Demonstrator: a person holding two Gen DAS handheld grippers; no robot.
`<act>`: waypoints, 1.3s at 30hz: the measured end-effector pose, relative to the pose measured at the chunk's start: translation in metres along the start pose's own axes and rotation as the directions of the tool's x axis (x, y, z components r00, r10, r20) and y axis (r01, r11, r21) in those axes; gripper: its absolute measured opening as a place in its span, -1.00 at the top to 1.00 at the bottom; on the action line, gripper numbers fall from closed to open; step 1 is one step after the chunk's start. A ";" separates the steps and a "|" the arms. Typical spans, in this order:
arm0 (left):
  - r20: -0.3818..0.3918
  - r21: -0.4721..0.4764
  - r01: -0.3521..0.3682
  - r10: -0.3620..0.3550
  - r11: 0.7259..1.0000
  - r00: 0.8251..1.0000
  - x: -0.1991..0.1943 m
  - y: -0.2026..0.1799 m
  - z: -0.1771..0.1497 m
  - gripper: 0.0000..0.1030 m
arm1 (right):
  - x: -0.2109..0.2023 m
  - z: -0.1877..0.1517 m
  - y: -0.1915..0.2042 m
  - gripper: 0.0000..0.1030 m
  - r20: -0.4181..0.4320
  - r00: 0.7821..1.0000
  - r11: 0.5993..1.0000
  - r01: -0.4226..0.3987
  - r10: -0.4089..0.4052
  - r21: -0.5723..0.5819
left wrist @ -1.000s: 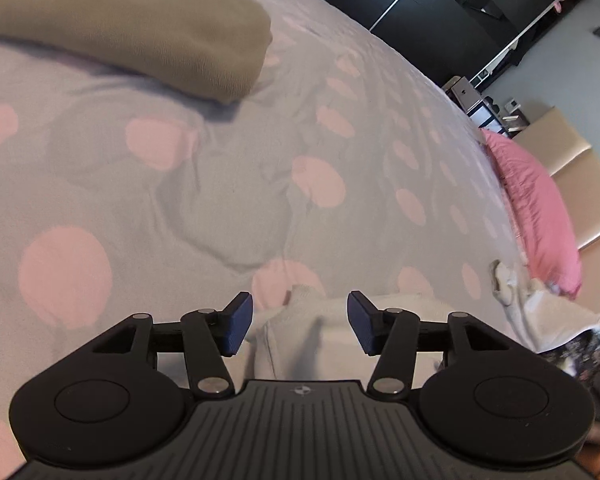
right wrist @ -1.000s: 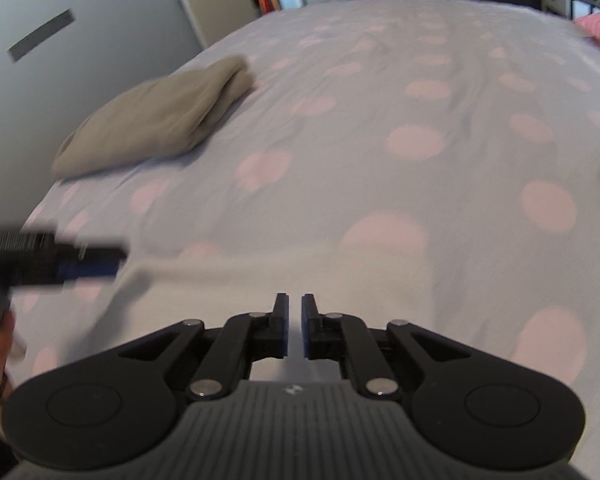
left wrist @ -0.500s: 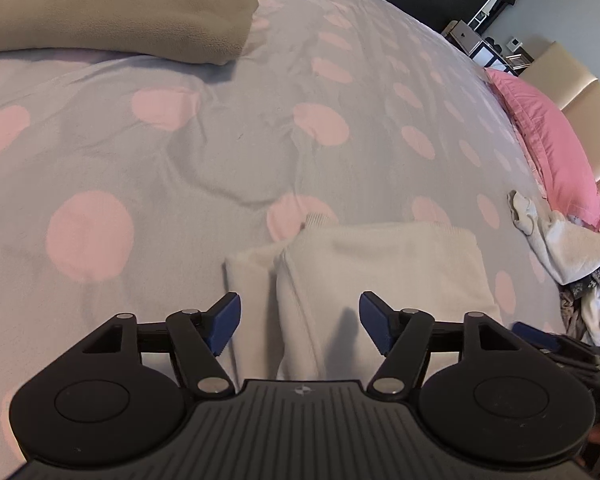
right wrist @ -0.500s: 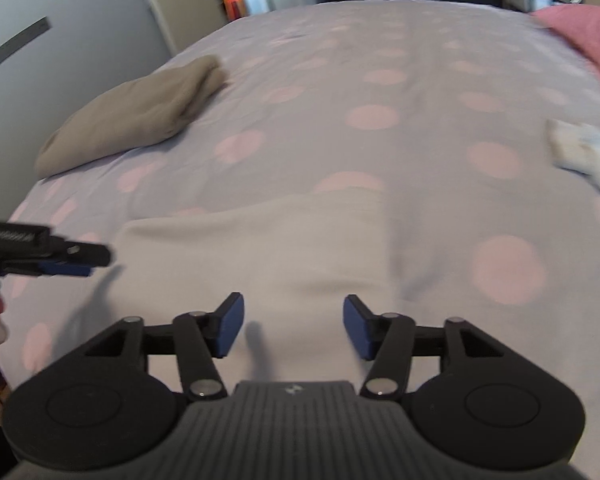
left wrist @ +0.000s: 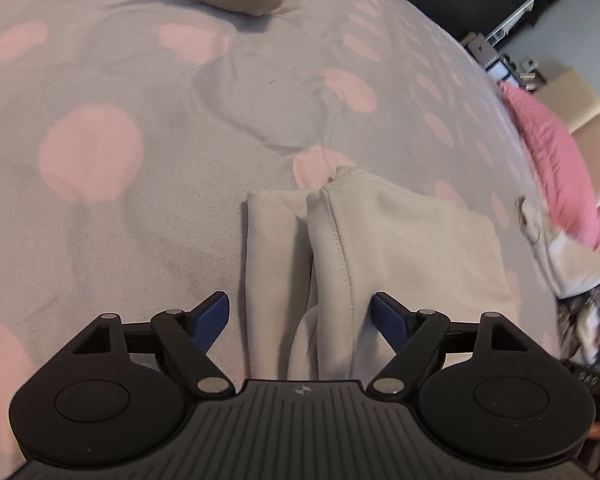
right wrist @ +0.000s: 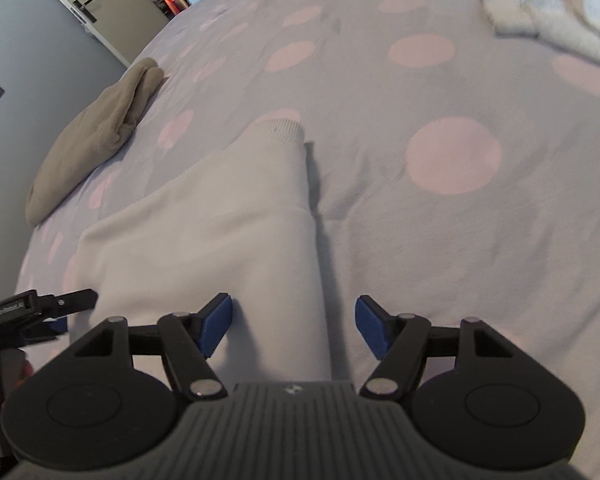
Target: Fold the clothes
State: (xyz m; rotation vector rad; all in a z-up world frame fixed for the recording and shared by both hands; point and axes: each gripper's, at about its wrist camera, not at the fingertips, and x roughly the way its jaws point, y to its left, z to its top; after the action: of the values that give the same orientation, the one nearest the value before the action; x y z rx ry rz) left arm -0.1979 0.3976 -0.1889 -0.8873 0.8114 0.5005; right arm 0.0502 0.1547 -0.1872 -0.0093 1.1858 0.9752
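Your bed [left wrist: 148, 208], grey with pink dots, carries a folded white sweater [left wrist: 400, 248] near its front edge. A tan garment [right wrist: 96, 140] lies well apart. Your left gripper [left wrist: 300, 316] and right gripper [right wrist: 294, 322] both hover spread apart over the sweater.

The bed [left wrist: 148, 216] wore a pale grey cover dotted with big soft-pink circles. The sweatshirt [left wrist: 400, 248] was off-white, almost cream, plain all over. A folded garment [right wrist: 96, 136] showed drab taupe. The pillow [left wrist: 556, 168] was bright pink. The left gripper [left wrist: 300, 316] and right gripper [right wrist: 294, 326] were matte black, their pads [right wrist: 216, 324] deep blue.
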 end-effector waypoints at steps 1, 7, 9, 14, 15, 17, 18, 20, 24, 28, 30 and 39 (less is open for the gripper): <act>0.004 0.015 0.010 -0.010 1.000 1.000 0.002 0.000 0.000 -0.53 | 0.004 0.000 -0.004 -0.38 -0.007 1.000 1.000 -0.015 0.015 0.018; 0.029 0.020 0.048 -0.049 0.999 0.998 0.009 0.004 -0.001 -0.52 | 0.018 0.008 -0.017 -0.40 -0.019 0.994 0.991 -0.104 0.106 0.079; 0.028 0.029 0.059 -0.060 0.998 0.998 0.008 0.001 -0.001 -0.31 | 0.023 0.012 -0.018 -0.23 -0.035 0.991 0.989 -0.125 0.128 0.084; 0.027 0.058 0.094 -0.096 0.994 0.995 0.005 -0.006 -0.001 0.37 | 0.024 0.010 -0.029 0.38 -0.036 0.972 0.959 -0.223 0.233 0.176; 0.033 0.071 0.087 -0.090 0.994 0.995 0.003 -0.009 -0.001 0.41 | 0.022 0.009 -0.028 0.45 -0.029 0.970 0.955 -0.231 0.240 0.184; 0.045 0.096 0.074 -0.078 0.993 0.996 -0.002 -0.015 -0.001 0.50 | 0.016 0.010 -0.022 0.51 -0.020 0.970 0.956 -0.235 0.242 0.178; 0.051 0.109 0.067 -0.073 0.992 0.996 -0.004 -0.018 -0.001 0.51 | 0.012 0.011 -0.017 0.54 -0.016 0.971 0.959 -0.232 0.238 0.161; 0.074 0.107 0.071 -0.079 0.992 0.994 -0.012 -0.020 0.000 0.55 | 0.003 0.015 -0.005 0.55 -0.007 0.971 0.964 -0.236 0.239 0.125; 0.131 0.120 0.076 -0.092 0.990 0.987 -0.033 -0.024 0.008 0.68 | -0.014 0.028 0.021 0.57 0.012 0.966 0.964 -0.260 0.260 0.057; 0.222 0.120 0.083 -0.109 0.989 0.969 -0.060 -0.024 0.034 0.69 | -0.021 0.049 0.051 0.57 0.051 0.957 0.958 -0.286 0.285 0.003; 0.264 0.137 0.072 -0.107 0.988 0.958 -0.073 -0.024 0.050 0.69 | -0.020 0.063 0.070 0.57 0.078 0.951 0.954 -0.297 0.298 -0.035; 0.430 0.205 -0.008 -0.083 0.979 0.899 -0.127 -0.008 0.160 0.70 | 0.008 0.136 0.164 0.58 0.111 0.918 0.919 -0.363 0.381 -0.154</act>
State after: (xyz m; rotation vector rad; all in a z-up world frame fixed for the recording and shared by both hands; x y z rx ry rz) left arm -0.2043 0.5191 -0.0242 -0.5684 0.4205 0.5469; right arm 0.0503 0.3252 -0.0586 0.1856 1.0106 1.3670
